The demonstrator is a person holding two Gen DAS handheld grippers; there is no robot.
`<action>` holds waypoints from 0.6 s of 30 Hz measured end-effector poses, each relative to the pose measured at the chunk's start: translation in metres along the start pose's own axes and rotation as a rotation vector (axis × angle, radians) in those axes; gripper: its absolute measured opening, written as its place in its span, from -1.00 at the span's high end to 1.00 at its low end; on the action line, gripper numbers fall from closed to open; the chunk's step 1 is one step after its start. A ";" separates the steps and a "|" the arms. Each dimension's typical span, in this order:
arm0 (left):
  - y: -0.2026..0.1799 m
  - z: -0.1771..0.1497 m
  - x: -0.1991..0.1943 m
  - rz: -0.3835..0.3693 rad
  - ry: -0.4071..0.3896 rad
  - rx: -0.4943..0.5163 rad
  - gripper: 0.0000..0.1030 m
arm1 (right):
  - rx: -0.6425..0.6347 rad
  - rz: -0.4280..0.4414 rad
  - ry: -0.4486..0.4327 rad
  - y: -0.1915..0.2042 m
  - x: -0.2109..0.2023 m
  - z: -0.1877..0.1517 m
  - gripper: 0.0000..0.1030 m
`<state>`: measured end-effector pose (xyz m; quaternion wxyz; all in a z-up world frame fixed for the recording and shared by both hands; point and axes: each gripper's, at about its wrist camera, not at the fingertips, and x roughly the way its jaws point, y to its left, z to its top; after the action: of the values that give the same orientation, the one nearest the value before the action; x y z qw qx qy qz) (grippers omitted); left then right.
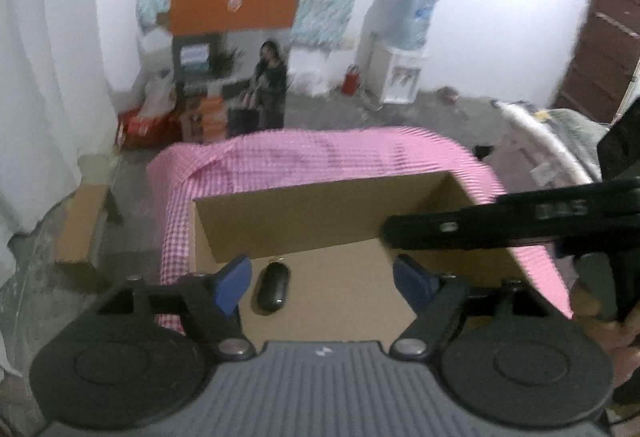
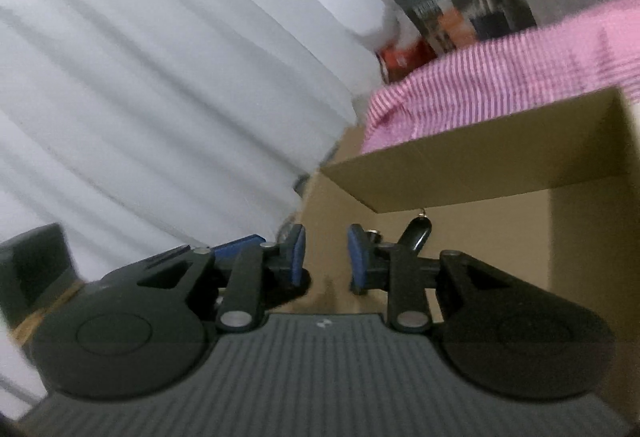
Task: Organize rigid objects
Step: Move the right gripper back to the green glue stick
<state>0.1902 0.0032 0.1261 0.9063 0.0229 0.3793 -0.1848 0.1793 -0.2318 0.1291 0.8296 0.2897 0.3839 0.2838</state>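
Note:
A black key fob (image 1: 274, 287) with a small metal ring lies on the floor of an open cardboard box (image 1: 300, 221). My left gripper (image 1: 323, 285) hovers above the box, open wide, and its blue pads touch nothing; the fob shows just inside the left pad. A black finger (image 1: 480, 225) of the other gripper reaches in from the right over the box. In the right wrist view my right gripper (image 2: 327, 257) stands open by a narrow gap with nothing between the pads. The key fob (image 2: 418, 233) lies beyond its right finger, inside the cardboard box (image 2: 460, 173).
The box sits on a table under a pink checked cloth (image 1: 320, 157). White curtains (image 1: 40, 77) hang at the left. On the floor are a small cardboard box (image 1: 80, 229) and stacked goods. A person (image 1: 272, 85) stands far back, with a water dispenser (image 1: 404, 49) to the right.

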 end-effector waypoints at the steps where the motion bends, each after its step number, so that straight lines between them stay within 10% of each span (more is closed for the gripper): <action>1: -0.007 -0.005 -0.011 -0.011 -0.017 0.018 -0.66 | -0.008 0.006 -0.018 0.003 -0.014 -0.006 0.51; 10: -0.068 -0.073 -0.058 -0.127 -0.052 0.118 -0.77 | -0.062 -0.034 -0.159 0.000 -0.151 -0.106 0.41; 18: -0.116 -0.147 -0.023 -0.199 0.031 0.191 -0.74 | 0.003 -0.179 -0.084 -0.058 -0.154 -0.186 0.39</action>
<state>0.0343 -0.0708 0.0492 0.8712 0.0743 0.3743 -0.3088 -0.0392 -0.3283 0.0616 0.8664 0.2671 0.3739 0.1954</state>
